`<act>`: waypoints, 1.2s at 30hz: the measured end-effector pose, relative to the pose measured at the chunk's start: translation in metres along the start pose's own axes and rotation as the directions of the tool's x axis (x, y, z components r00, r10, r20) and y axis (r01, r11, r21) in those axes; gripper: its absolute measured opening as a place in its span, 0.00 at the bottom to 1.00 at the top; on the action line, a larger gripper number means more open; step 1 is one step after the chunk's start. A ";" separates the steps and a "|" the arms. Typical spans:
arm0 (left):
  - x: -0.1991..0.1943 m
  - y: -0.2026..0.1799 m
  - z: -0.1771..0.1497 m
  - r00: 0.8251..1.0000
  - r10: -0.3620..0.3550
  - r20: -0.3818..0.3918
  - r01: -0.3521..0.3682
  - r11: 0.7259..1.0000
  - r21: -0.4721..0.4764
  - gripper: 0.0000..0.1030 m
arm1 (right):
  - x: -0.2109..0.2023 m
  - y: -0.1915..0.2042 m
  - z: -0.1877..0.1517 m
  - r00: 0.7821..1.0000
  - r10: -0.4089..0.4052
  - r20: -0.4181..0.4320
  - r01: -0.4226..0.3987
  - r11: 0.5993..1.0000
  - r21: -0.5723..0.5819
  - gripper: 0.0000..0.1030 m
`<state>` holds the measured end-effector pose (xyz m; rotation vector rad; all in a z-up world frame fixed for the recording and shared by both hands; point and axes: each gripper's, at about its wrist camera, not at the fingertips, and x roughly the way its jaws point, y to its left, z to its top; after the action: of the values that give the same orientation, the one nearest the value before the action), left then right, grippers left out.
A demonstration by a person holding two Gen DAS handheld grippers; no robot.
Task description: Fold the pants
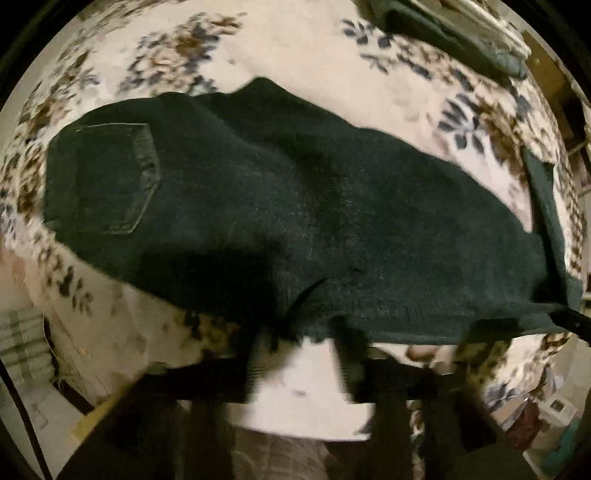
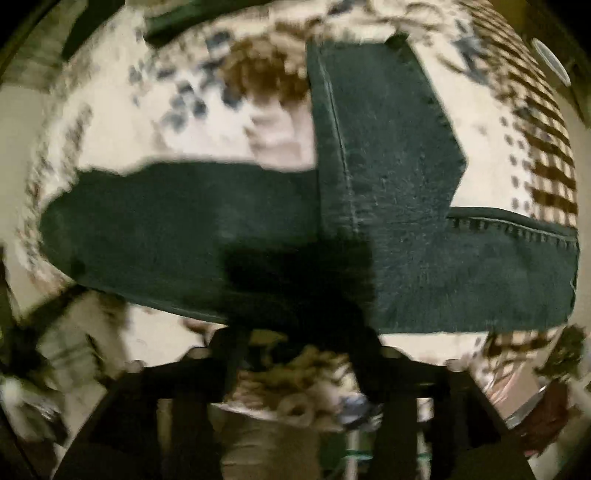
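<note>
Dark green-black pants (image 1: 280, 206) lie flat across a floral bedspread (image 1: 303, 62), back pocket (image 1: 110, 177) at the left. In the right wrist view the pants (image 2: 184, 236) run left to right, and one leg end (image 2: 376, 133) is folded up and away over them. My left gripper (image 1: 303, 343) is open, fingers spread at the near edge of the cloth with nothing between them. My right gripper (image 2: 295, 332) is open too, fingers wide apart at the near hem, holding nothing. Both views are motion-blurred.
A folded dark garment (image 1: 454, 33) lies at the far right of the bed. The bed's near edge runs just below the pants. Floor clutter shows at the lower right in the left wrist view (image 1: 546, 424). A checked border (image 2: 543, 147) runs along the bedspread's right side.
</note>
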<state>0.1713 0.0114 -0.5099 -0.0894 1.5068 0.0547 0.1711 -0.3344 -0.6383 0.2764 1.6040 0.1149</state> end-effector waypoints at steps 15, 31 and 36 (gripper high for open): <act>0.000 -0.085 0.053 0.990 0.102 0.102 -0.107 0.993 0.044 0.89 | 0.029 -0.017 0.155 0.972 -0.233 0.039 0.229 0.969 0.091 0.75; 0.022 -0.183 0.035 0.998 -0.005 0.063 -0.009 0.977 0.213 0.89 | -0.028 -0.253 -0.072 0.891 0.124 0.437 -0.439 0.484 0.757 0.48; 0.032 -0.198 0.029 0.999 0.000 0.046 -0.012 0.965 0.261 0.89 | 0.000 -0.268 -0.085 0.850 0.168 0.499 -0.525 0.356 0.774 0.50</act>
<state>0.2199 -0.1839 -0.5352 0.1279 1.4564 -0.1364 0.0586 -0.5844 -0.6982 1.4433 1.0698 -0.4836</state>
